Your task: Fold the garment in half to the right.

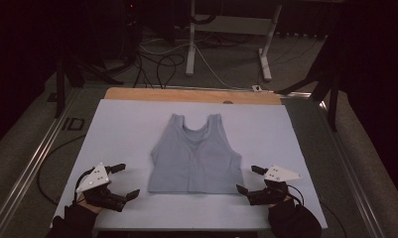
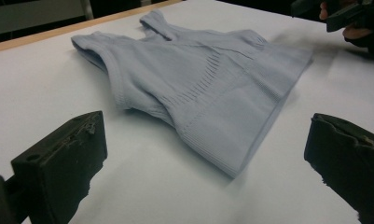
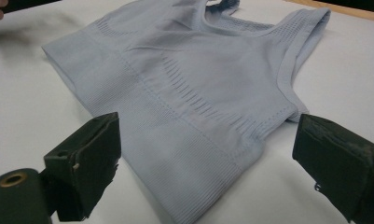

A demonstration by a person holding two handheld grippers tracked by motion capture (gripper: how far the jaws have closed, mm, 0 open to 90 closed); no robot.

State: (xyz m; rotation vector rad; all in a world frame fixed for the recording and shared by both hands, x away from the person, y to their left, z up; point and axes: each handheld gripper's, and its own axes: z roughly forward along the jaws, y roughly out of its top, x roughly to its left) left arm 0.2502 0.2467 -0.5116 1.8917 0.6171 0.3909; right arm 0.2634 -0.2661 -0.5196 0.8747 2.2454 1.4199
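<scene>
Nearest the front edge, 2 black claws at rest low over the pale blue-white surface, 1 at each lower corner of the garment. Left claw gaping wide, jaws well apart and empty, aimed toward the near left hem corner. Right claw likewise spread wide and empty, aimed at the near right hem corner. Probably poised this way to take both hem corners at once, for a fold or a lift.

Between them, spread flat, a light grey-blue ribbed knit sleeveless crop top, hem toward the person, straps away. In the left gripper view, hem corner of the top framed between the open jaws, just ahead of them and not touched. In the right gripper view, the other hem corner lying between the jaws too, just beside them, apart from both.

Laid out smooth and centred, seemingly for symmetrical access from both sides.

Farther off, bare strip of light wooden board along the far edge, then dark floor with trailing cables and white table legs.
</scene>
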